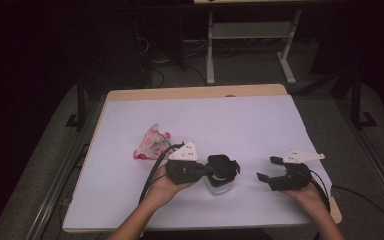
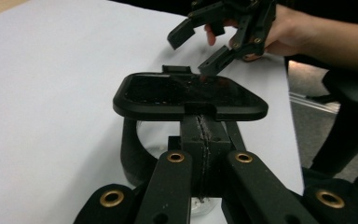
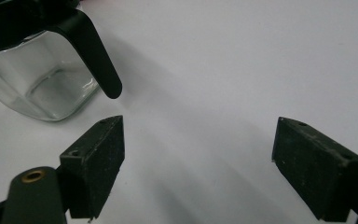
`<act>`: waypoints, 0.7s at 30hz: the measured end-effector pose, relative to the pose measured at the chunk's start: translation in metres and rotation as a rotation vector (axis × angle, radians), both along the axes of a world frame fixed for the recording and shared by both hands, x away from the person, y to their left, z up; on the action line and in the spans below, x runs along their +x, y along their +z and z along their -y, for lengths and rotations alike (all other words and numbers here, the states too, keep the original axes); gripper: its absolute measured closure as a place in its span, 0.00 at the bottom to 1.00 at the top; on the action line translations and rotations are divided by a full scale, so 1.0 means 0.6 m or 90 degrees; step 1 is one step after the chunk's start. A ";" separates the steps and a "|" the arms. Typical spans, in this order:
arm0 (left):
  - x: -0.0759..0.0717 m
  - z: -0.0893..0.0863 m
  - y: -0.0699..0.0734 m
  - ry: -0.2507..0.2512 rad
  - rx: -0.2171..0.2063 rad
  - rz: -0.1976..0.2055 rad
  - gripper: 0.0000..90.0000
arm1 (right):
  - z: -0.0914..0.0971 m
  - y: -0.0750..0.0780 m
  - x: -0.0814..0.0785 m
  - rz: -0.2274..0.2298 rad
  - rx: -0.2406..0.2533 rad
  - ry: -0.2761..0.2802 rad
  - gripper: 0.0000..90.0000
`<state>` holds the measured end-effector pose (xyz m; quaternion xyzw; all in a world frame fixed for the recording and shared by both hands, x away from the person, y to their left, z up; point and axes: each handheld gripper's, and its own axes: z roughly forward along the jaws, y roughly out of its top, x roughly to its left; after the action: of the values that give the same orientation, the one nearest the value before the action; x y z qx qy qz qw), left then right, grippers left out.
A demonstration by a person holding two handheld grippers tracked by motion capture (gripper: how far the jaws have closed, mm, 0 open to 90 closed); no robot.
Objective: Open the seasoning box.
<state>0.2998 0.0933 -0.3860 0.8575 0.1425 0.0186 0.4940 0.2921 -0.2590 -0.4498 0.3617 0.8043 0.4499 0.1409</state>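
A small clear glass jar with a black clip-on lid stands on the white table top near the front middle. My left gripper comes at it from the left. In the left gripper view its jaws are pressed together just under the near rim of the lid, shut on the lid's near clip. My right gripper rests to the right of the jar, open and apart from it. In its own view the right gripper holds nothing, and the jar with a hanging side clip sits at the upper left.
A crumpled clear bag with pink print lies left of the jar, behind my left hand. The white sheet covers a wooden table whose edge shows at the back. Another table's white legs stand on the floor beyond.
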 end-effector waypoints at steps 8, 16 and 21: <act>0.004 0.006 0.011 -0.008 0.011 0.009 1.00 | 0.001 -0.001 0.001 0.002 0.002 0.001 0.18; 0.012 0.019 0.025 -0.016 0.018 0.000 1.00 | 0.002 -0.002 0.001 -0.001 0.000 0.001 0.18; 0.015 0.029 0.030 -0.022 0.036 -0.003 1.00 | 0.004 0.000 0.002 0.000 0.002 -0.002 0.18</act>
<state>0.3090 0.0759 -0.3682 0.8733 0.1284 0.0125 0.4698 0.2930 -0.2612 -0.4500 0.3633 0.8031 0.4507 0.1411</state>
